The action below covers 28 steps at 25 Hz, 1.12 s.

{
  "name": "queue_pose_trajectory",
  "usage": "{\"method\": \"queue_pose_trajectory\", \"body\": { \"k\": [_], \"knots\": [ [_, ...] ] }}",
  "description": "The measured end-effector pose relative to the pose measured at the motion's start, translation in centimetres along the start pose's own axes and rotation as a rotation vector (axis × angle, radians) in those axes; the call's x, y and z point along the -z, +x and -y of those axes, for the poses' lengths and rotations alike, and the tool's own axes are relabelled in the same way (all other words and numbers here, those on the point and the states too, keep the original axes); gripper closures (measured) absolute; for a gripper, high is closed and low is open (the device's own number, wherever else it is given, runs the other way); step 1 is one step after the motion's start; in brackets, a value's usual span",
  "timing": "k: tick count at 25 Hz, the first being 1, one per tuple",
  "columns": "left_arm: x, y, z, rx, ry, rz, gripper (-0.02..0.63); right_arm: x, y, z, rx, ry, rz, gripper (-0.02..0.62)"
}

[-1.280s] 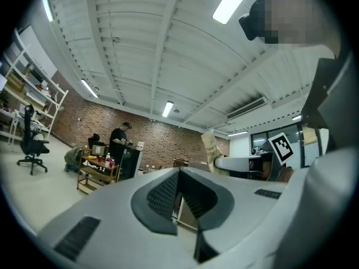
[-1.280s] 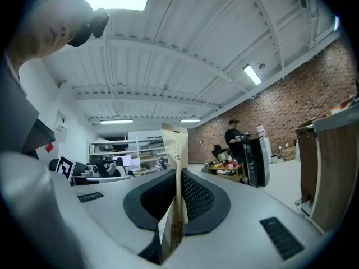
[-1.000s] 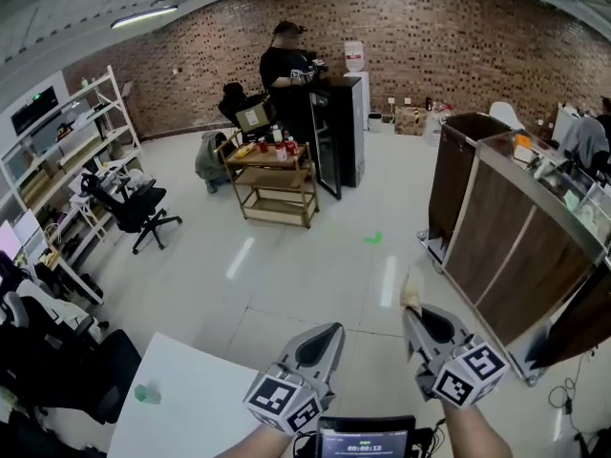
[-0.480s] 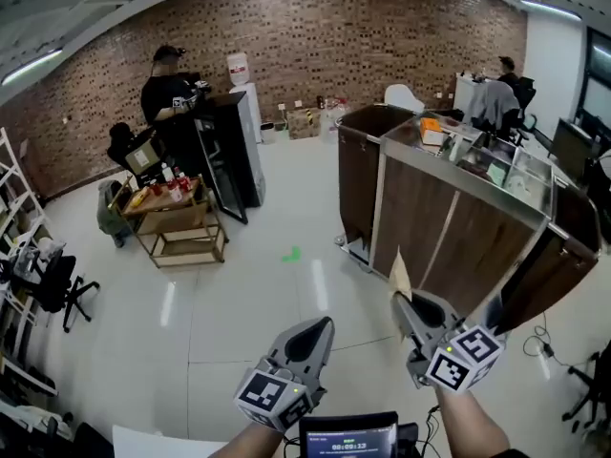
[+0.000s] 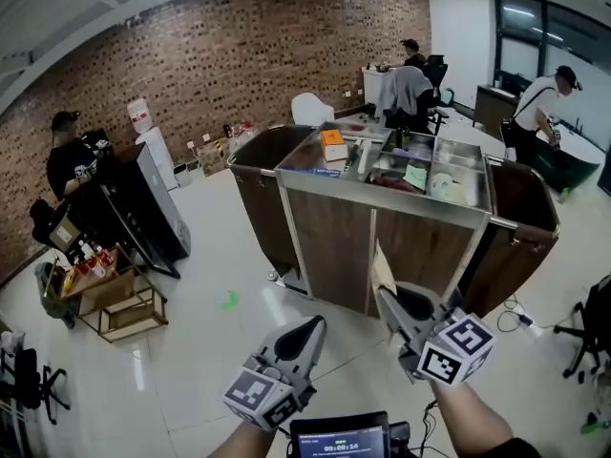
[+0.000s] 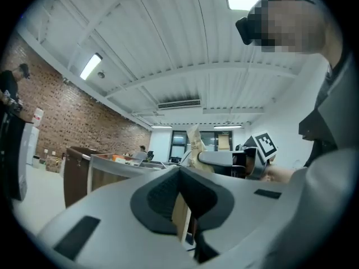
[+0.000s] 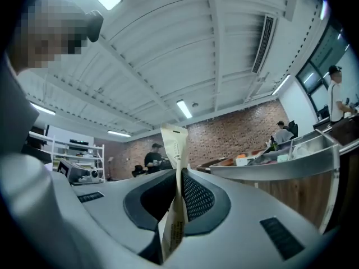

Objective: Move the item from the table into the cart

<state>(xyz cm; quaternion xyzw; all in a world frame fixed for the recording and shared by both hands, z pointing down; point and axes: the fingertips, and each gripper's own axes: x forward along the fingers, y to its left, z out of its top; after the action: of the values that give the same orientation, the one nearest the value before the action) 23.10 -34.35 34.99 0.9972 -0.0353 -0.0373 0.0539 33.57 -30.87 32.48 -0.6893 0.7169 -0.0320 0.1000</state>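
Note:
Straight ahead in the head view stands the cart [image 5: 334, 232], with brown panels and steel trays on top holding several items. My right gripper [image 5: 383, 297] is shut on a thin beige paper packet [image 5: 381, 270], which sticks up past the fingertips a short way in front of the cart. In the right gripper view the packet [image 7: 174, 150] stands upright, pinched between the jaws of the right gripper [image 7: 180, 175]. My left gripper [image 5: 313, 324] is beside it, shut with nothing in it. The left gripper view shows the left gripper [image 6: 180, 172] closed and the packet [image 6: 194, 142] beyond it.
A black cabinet [image 5: 153, 213] and a person in black [image 5: 67, 160] are at the left, with a low wooden trolley [image 5: 115, 303] holding bottles. People [image 5: 539, 103] work at desks behind the cart. An office chair [image 5: 592, 327] is at the right edge. A green mark [image 5: 230, 301] lies on the floor.
The view has swung to the right: the white table has gone out of sight and the cart is now straight ahead and closer. Both grippers kept their pose; the packet stays gripped.

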Motion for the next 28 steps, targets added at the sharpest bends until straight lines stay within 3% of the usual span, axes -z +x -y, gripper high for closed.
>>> {"method": "queue_pose_trajectory", "body": {
  "k": [9, 16, 24, 28],
  "knots": [
    [-1.2, 17.3, -6.2, 0.286, -0.046, -0.029, 0.601, -5.0, 6.3, 16.4, 0.196, -0.034, 0.044, 0.591],
    [-1.8, 27.6, -13.3, 0.518, 0.011, -0.043, 0.601, -6.7, 13.3, 25.3, 0.338, -0.042, 0.098, 0.591],
    [-2.4, 40.4, -12.4, 0.812, 0.006, -0.054, 0.601, -11.9, 12.1, 39.5, 0.512, -0.093, 0.084, 0.591],
    [-2.2, 46.7, -11.4, 0.883, 0.017, -0.056, 0.601, -14.5, 11.2, 46.6, 0.543, -0.107, 0.054, 0.591]
  ]
}}
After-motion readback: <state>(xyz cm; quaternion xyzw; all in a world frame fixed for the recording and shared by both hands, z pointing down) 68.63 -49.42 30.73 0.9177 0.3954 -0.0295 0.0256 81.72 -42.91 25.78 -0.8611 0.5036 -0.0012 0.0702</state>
